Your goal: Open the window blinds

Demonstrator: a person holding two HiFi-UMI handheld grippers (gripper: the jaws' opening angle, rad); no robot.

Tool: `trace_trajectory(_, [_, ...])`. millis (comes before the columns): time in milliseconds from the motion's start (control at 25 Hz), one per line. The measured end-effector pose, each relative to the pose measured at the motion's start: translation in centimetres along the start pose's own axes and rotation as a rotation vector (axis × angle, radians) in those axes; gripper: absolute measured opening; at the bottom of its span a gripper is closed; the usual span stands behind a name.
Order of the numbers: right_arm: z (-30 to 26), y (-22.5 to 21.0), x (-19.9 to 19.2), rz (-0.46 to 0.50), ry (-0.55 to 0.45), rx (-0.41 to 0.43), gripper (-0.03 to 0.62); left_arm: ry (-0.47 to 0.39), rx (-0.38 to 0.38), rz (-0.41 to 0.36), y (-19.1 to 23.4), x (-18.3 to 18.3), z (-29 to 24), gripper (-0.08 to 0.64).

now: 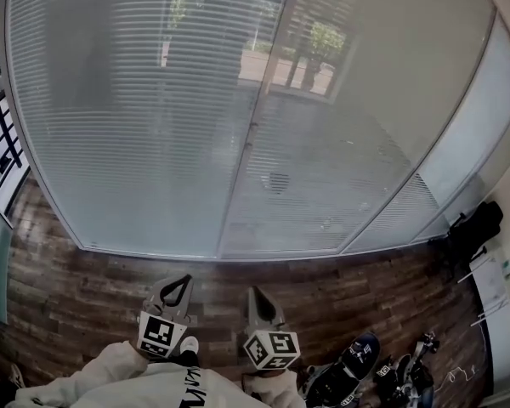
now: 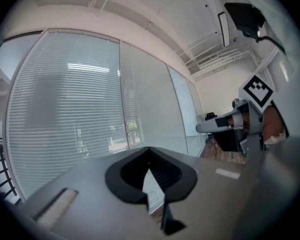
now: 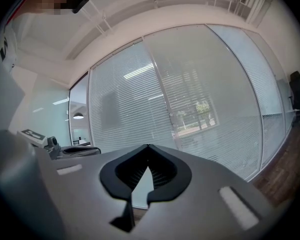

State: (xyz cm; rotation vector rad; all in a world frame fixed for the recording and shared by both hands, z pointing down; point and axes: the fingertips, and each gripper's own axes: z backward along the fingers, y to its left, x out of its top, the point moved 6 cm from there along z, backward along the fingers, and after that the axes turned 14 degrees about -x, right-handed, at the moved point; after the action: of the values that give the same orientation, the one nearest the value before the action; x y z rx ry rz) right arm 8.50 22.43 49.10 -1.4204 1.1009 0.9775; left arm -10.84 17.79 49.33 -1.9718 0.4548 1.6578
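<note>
Looks to me like we're at the walk-up stage. Left tool [image 1: 185,277] is clenched with nothing in it, tips touching, and right tool [image 1: 253,290] is the same: clamped shut and empty. Both point level at the window from well back over the wooden floor [image 1: 85,287].

My advice is to find the control before you get close. I can't see a cord or wand anywhere. There's a small fitting on the mullion [image 1: 253,130] that might be a slider, but it's too small to tell. Whichever tool goes for it will have to spread its jaws first, so do that early and not right up against the glass. Come in square and move the control slowly, because thin slats jam if you yank.

The blinds [image 1: 144,117] fill the big window dead ahead, well apart from both tools. They're pale horizontal slats, lowered all the way to the floor and tilted mostly closed. The left panel reads greyest. To the right of the mullion, a bit of trees and pavement shows through.
</note>
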Motion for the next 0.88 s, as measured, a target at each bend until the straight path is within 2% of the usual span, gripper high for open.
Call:
trace_trajectory(320, [-7.3,1.0,1.0,0.002,0.013,-0.023,0.002,-0.004,-0.018,0.006,6.8,-0.3,-4.0,0.000])
trace_trajectory(480, [-9.8,1.2,1.4,0.008,0.011,-0.061,0.002,-0.020,-0.038,0.011,9.3,-0.4,-5.7,0.000])
trace_trajectory(880, [-12.2,0.7,1.9,0.029,0.030,-0.103,0.002,-0.046,-0.059,0.040,11.6,-0.9,-8.1,0.000])
